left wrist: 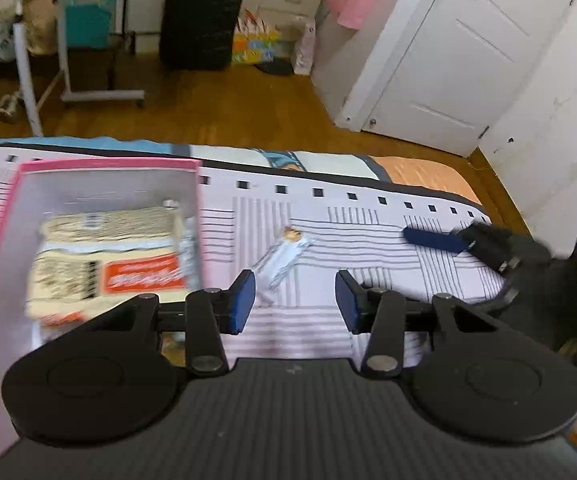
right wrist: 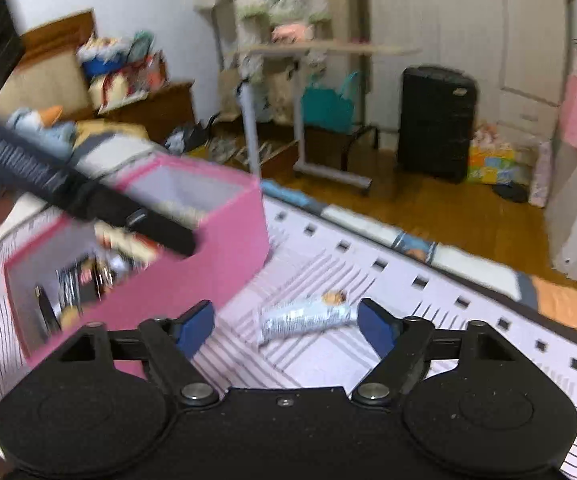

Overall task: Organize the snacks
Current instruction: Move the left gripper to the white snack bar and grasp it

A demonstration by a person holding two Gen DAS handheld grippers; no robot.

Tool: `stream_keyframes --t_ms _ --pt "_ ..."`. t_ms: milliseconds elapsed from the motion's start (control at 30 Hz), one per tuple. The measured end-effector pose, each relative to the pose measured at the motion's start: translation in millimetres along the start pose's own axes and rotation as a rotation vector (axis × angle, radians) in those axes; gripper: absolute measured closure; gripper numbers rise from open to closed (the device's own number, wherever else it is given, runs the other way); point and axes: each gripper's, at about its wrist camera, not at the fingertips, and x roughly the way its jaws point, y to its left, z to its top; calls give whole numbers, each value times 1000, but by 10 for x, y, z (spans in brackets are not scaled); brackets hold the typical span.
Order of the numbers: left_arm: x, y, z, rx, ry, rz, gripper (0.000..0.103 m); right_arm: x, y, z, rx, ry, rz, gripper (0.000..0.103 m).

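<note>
A pink box (left wrist: pixel 108 165) sits on the striped bed cover at the left and holds cream and orange snack packets (left wrist: pixel 108 256). It also shows in the right wrist view (right wrist: pixel 216 256), with dark packets inside. A pale blue snack bar wrapper (left wrist: pixel 284 258) lies on the cover to the right of the box; it shows in the right wrist view (right wrist: pixel 304 318) too. My left gripper (left wrist: pixel 294 300) is open and empty just short of the wrapper. My right gripper (right wrist: pixel 286 326) is open, with the wrapper lying between its fingers. The right gripper's blue finger (left wrist: pixel 432 238) shows in the left wrist view.
The bed's striped cover (left wrist: pixel 368 240) ends at a dark border, with wood floor (left wrist: pixel 228 108) beyond. A black suitcase (left wrist: pixel 202 16), a rolling side table (left wrist: pixel 100 96) and a white door (left wrist: pixel 460 60) stand across the room.
</note>
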Motion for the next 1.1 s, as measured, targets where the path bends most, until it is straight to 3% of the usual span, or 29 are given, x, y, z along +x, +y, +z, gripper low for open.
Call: stream_keyframes --t_ms 167,367,567,633,733,833,900,1033,1100 --pt "610 -196 155 62 70 45 62 393 21 -150 64 13 40 16" --pt "1364 -279 206 106 178 126 63 871 -2 -308 104 -7 -7 16" --pt "1717 -125 187 44 221 166 63 978 -48 -318 139 -34 -23 16" --pt "1717 -90 176 5 238 144 63 943 -49 -324 142 -43 -23 16" --pt "1659 -29 187 -92 262 54 64 932 -10 -373 112 -32 -40 16" --pt "1658 -21 175 -136 278 46 70 940 57 -405 80 -26 -87 16" --pt "1682 -13 138 -164 285 40 74 957 85 -400 82 -30 -115 22" --pt "1704 -73 64 -149 258 65 73 946 106 -402 67 -33 -171 53" --pt "1675 -127 32 -105 223 89 73 913 102 -422 87 -33 -173 56"
